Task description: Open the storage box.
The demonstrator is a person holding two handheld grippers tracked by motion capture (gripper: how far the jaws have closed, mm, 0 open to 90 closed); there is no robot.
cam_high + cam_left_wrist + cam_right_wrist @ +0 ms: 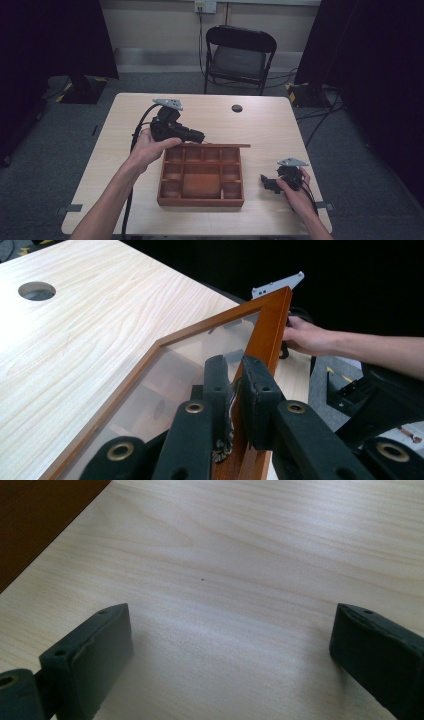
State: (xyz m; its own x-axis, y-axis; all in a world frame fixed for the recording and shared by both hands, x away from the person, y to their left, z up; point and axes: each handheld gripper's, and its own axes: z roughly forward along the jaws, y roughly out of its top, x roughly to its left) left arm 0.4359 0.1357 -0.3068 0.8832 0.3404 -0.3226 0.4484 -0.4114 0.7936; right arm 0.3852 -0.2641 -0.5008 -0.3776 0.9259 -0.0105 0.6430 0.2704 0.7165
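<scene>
A brown wooden box with several compartments sits near the table's front middle. Its glass lid, framed in wood, stands raised over the box's far edge. My left gripper is shut on that lid. In the left gripper view the two black jaws of the left gripper pinch the lid's wooden frame, and the compartments show through the glass pane. My right gripper rests on the table right of the box. It is open, with bare tabletop between its jaws.
The light wooden table has a round cable hole at the back. A black folding chair stands behind the table. A side of the box shows in the right gripper view's upper left corner.
</scene>
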